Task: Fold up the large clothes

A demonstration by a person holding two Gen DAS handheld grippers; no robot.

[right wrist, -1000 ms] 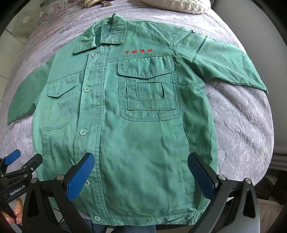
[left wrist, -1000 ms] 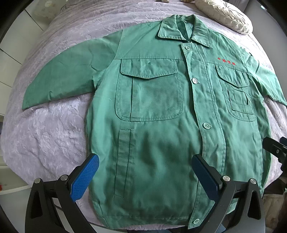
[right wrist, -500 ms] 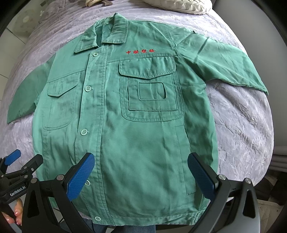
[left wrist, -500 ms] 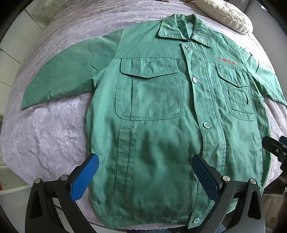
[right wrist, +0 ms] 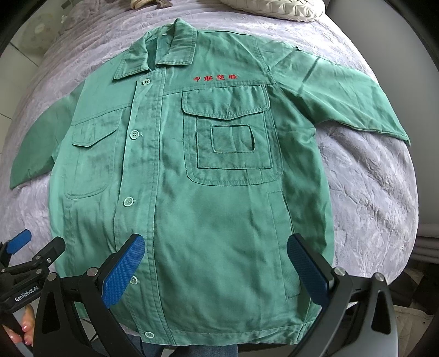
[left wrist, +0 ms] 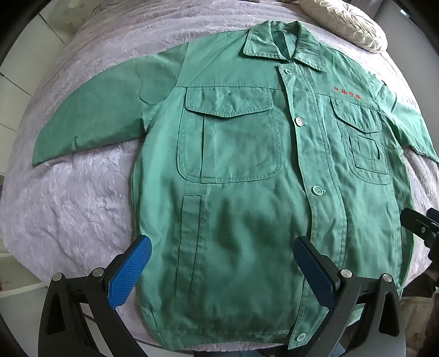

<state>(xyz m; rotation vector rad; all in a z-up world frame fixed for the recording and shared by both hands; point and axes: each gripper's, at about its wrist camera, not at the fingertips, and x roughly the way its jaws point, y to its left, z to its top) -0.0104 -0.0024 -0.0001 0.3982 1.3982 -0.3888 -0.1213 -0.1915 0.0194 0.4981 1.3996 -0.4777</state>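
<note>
A green jacket (left wrist: 247,192) lies flat and face up on a bed covered with a lilac bedspread (left wrist: 76,214), buttoned down the front, its collar (left wrist: 285,44) toward the far end and its hem at the near edge. Both sleeves are spread out to the sides: the left sleeve (left wrist: 104,115) reaches out over the bedspread in the left wrist view, and the right sleeve (right wrist: 343,96) does the same in the right wrist view. Each side of the chest has a flap pocket, and red embroidered characters (right wrist: 215,78) sit above the pocket that the right wrist camera faces. A cream pillow (left wrist: 348,24) rests at the head of the bed, just beyond the collar. The left gripper (left wrist: 222,272) hovers over the lower part of the jacket, its blue-padded fingers (left wrist: 129,274) wide apart and holding nothing. The right gripper (right wrist: 216,269) hovers over the other lower half, its fingers (right wrist: 123,270) likewise spread wide with nothing between them. In the right wrist view the left gripper shows at the lower left edge, with a person's hand (right wrist: 23,326) gripping its handle. Whether either gripper touches the cloth cannot be told.
</note>
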